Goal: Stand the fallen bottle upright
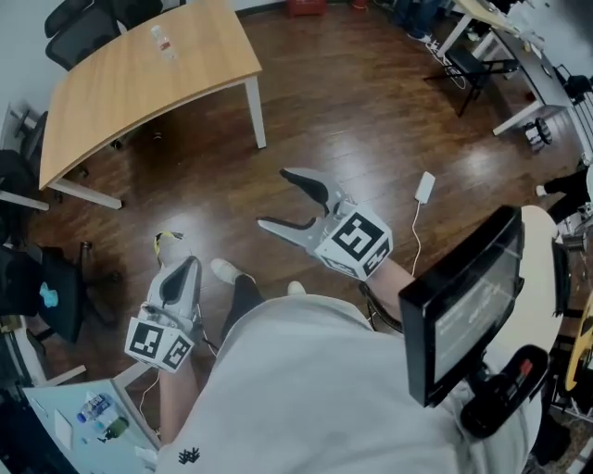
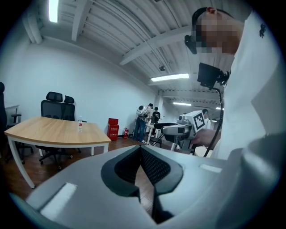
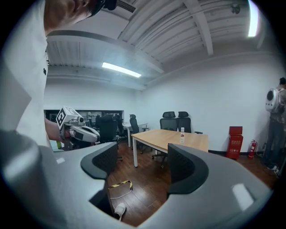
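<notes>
A small clear bottle (image 1: pixel 164 42) with a red label is on the curved wooden table (image 1: pixel 111 83), far from both grippers. It stands upright in the left gripper view (image 2: pixel 80 125) and in the right gripper view (image 3: pixel 182 134). My left gripper (image 1: pixel 188 268) hangs low by my left leg, its jaws together with nothing between them (image 2: pixel 140 151). My right gripper (image 1: pixel 271 197) is held out over the floor. It is open and empty (image 3: pixel 140 161). Each gripper shows in the other's view.
Black office chairs (image 1: pixel 88 23) stand behind the table. A white charger with cable (image 1: pixel 424 188) and a yellow-black strip (image 3: pixel 117 185) lie on the wooden floor. A dark screen on a stand (image 1: pixel 463 305) is at my right. People (image 2: pixel 144 121) and desks are at the far side.
</notes>
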Available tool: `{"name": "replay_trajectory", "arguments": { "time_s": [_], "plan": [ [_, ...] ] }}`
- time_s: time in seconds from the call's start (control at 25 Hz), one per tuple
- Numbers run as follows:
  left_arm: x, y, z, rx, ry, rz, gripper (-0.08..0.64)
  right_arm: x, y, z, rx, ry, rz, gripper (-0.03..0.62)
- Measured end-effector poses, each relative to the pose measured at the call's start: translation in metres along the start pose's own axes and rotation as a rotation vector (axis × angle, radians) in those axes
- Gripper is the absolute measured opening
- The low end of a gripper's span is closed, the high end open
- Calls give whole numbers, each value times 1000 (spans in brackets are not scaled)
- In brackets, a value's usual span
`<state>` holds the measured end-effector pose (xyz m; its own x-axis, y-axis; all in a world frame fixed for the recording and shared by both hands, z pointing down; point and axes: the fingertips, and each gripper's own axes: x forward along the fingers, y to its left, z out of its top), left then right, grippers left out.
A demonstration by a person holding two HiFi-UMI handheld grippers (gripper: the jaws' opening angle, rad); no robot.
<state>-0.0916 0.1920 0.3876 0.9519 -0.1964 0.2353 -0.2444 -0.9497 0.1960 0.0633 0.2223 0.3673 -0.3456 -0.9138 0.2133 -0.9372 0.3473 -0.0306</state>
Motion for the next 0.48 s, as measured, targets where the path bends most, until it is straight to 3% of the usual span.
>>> {"name": "replay_trajectory", "arguments": {
  "time_s": [0.48],
  "plan": [
    [18, -40, 11, 54, -12, -64, 0, -42, 9, 3, -36, 1, -19, 348]
  ]
}}
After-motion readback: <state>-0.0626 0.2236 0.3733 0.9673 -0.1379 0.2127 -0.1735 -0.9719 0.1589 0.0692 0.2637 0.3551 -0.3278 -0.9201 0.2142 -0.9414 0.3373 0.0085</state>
